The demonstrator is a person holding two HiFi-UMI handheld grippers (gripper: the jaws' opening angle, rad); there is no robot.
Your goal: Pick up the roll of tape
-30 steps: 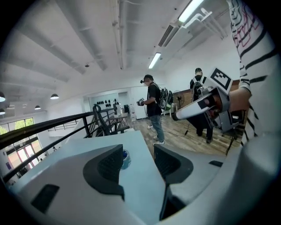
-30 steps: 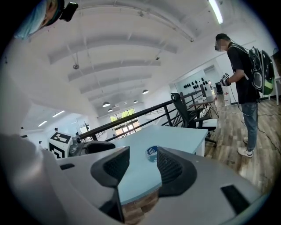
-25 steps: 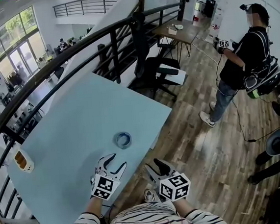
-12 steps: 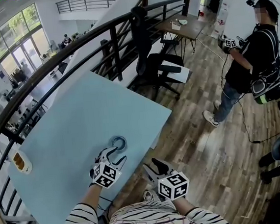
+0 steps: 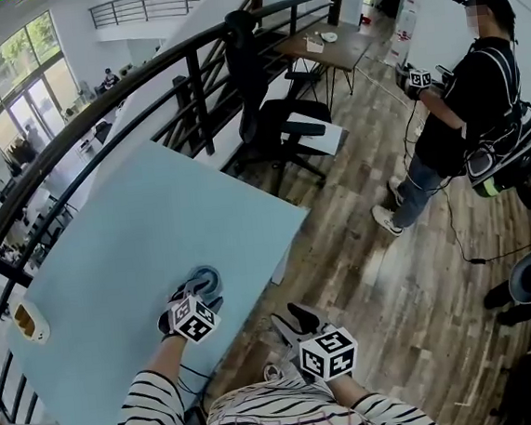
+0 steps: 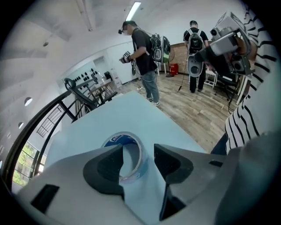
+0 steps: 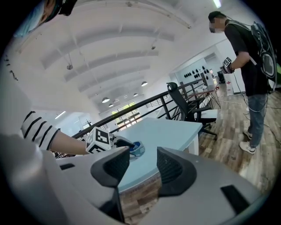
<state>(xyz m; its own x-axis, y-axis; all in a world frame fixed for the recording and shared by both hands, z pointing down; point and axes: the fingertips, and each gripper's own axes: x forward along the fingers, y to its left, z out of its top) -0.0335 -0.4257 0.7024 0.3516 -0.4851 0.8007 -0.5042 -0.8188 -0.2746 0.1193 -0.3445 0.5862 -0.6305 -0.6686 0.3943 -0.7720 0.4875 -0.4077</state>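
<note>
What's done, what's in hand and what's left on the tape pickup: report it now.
Done: the left gripper is at the roll of tape, jaws apart, with part of the roll showing between them. In hand: the closing; the jaws are not yet shut on it. Left: grip and lift, since the roll lies flat on the table. The right gripper hangs open and empty, off the table.

This is an open-plan office on a mezzanine. A black railing (image 5: 196, 101) overlooks a lower level (image 5: 94, 130) lit by tall windows (image 5: 12, 100). Up here are wood-plank flooring (image 5: 384, 279), a black office chair (image 5: 281, 126), a wooden desk (image 5: 334, 49) and a pale blue table (image 5: 137, 238).
</note>
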